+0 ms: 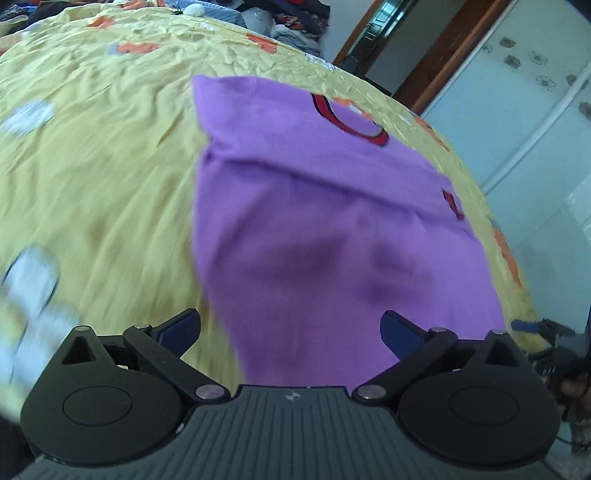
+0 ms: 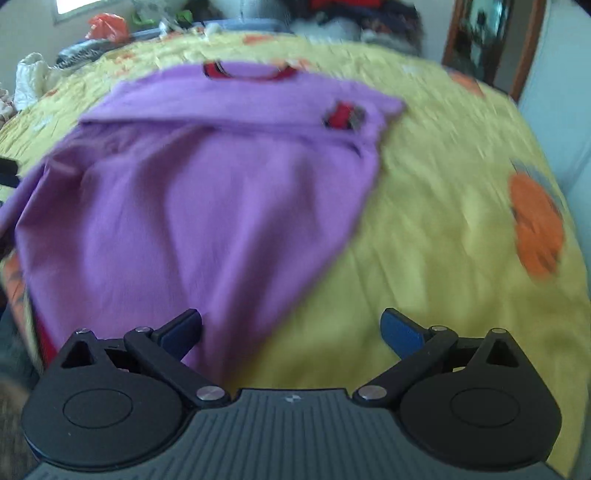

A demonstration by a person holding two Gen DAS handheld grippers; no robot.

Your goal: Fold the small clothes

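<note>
Hovering low over the bed, both sets of fingers stand spread wide with nothing between them.

Left gripper (image 1: 290, 328): blue-padded fingers (image 1: 181, 325) apart, the near hem of the purple shirt (image 1: 332, 221) filling the gap ahead. Whether cloth touches the pads cannot be told; both views are motion-blurred.

Right gripper (image 2: 290, 328): fingers (image 2: 402, 332) likewise released, sitting over the shirt's lower right corner, where purple cloth gives way to the yellow bedspread (image 2: 443, 221).

Shirt position: laid flat on the bedspread, collar (image 2: 249, 72) with red-and-dark trim at the far end, hem toward the grippers. A crosswise crease runs below the collar, and a red cuff (image 2: 343, 116) lies on top on the right side, so the sleeves look already turned in. That is a judgement, not certain.

Handling: thin knit, light and limp. It will drape and bunch rather than hold shape, and may drag on the wrinkled bedspread. Not fragile or slippery, by appearance.

Where to take hold: the two near hem corners, one per gripper, pinching through all layers so the underlayer comes along. Lifting both evenly toward the collar should keep the fold square.

Surroundings: piled clothes (image 2: 332, 14) beyond the far edge of the bed, a doorway (image 1: 388, 44) at right.
</note>
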